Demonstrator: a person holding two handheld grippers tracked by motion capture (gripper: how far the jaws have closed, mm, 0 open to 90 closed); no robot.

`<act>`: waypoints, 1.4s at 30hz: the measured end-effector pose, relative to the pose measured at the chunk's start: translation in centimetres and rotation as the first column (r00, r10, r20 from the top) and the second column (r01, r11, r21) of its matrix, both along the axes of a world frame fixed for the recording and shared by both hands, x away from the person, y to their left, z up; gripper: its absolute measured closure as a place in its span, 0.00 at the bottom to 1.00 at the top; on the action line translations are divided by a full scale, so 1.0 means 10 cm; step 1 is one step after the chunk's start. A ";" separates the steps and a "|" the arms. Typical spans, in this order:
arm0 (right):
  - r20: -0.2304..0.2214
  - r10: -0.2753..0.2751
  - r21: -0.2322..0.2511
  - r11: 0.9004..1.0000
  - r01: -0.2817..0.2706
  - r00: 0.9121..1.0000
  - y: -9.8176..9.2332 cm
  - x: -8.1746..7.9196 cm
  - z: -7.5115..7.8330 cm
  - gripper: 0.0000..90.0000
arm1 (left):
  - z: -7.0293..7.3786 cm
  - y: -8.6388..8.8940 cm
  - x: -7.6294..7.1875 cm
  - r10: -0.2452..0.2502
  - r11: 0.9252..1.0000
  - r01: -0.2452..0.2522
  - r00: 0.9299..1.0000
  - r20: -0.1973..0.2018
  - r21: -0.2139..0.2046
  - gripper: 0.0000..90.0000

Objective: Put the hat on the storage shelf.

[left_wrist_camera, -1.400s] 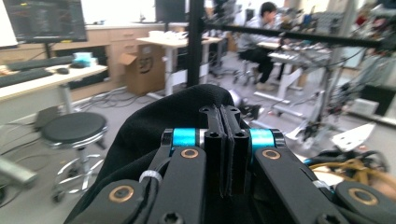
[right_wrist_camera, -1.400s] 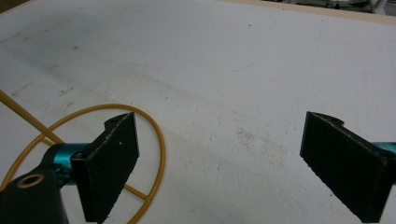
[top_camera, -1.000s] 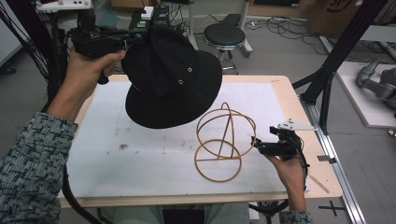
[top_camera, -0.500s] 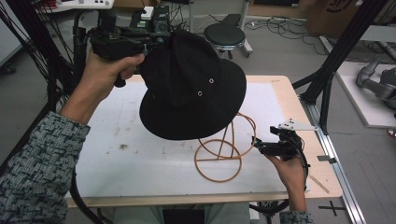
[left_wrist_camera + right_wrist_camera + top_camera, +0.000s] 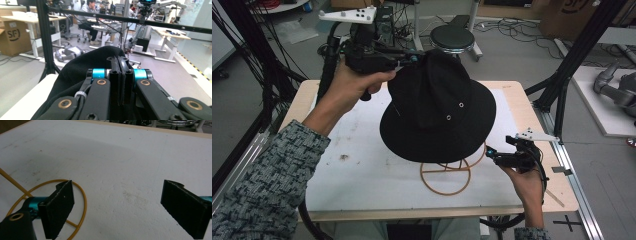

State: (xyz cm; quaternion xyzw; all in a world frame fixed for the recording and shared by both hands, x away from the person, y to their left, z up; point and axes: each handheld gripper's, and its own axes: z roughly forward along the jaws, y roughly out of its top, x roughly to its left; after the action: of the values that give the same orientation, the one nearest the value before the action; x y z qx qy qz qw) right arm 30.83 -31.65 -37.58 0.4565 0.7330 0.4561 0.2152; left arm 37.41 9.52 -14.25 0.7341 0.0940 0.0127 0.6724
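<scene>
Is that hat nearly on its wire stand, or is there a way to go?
Picked up: the left gripper is clamped on the black hat, which hangs in the air. In hand: the hat sits above the yellow wire stand. Left: lowering it on and letting go. The right gripper, jaws open, waits beside the stand.

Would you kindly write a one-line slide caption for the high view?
Left gripper holds a black hat above a wire stand; right gripper waits open beside it.

"SF" logo, black letters in brackets, printed on side of brown cardboard box [image 5: 13, 37] standing on floor, left gripper view. Partial dark logo on cardboard box [image 5: 574, 12], high view, unreadable.
</scene>
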 end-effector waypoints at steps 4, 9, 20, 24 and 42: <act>-0.002 -0.007 0.005 1.000 0.007 1.000 -0.03 -0.01 0.00 0.13 | -0.08 -0.12 -0.01 -0.022 0.999 0.022 1.000 -0.005 0.024 0.98; -0.001 -0.009 0.006 1.000 0.009 1.000 -0.04 -0.01 0.00 0.13 | -0.16 -0.27 -0.02 -0.047 0.996 0.047 0.999 0.005 0.076 0.98; 0.002 -0.012 0.009 1.000 0.012 1.000 -0.07 -0.02 0.01 0.13 | -0.38 -0.45 -0.01 -0.066 0.985 0.066 0.998 -0.007 0.159 0.98; -0.004 -0.016 0.011 1.000 0.016 1.000 -0.07 -0.02 0.00 0.13 | -0.44 -0.48 -0.01 -0.072 0.983 0.073 0.997 -0.012 0.168 0.98; -0.011 -0.015 0.008 1.000 0.015 1.000 -0.09 -0.01 -0.03 0.13 | -0.62 -0.53 0.00 -0.089 0.975 0.088 0.996 -0.006 0.202 0.97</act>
State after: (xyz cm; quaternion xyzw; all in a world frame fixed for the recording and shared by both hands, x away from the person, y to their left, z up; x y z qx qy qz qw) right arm 30.77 -32.53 -37.87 0.4654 0.7288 0.4549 0.2129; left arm 37.41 4.22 -20.44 0.8019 0.0582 -0.0065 0.5946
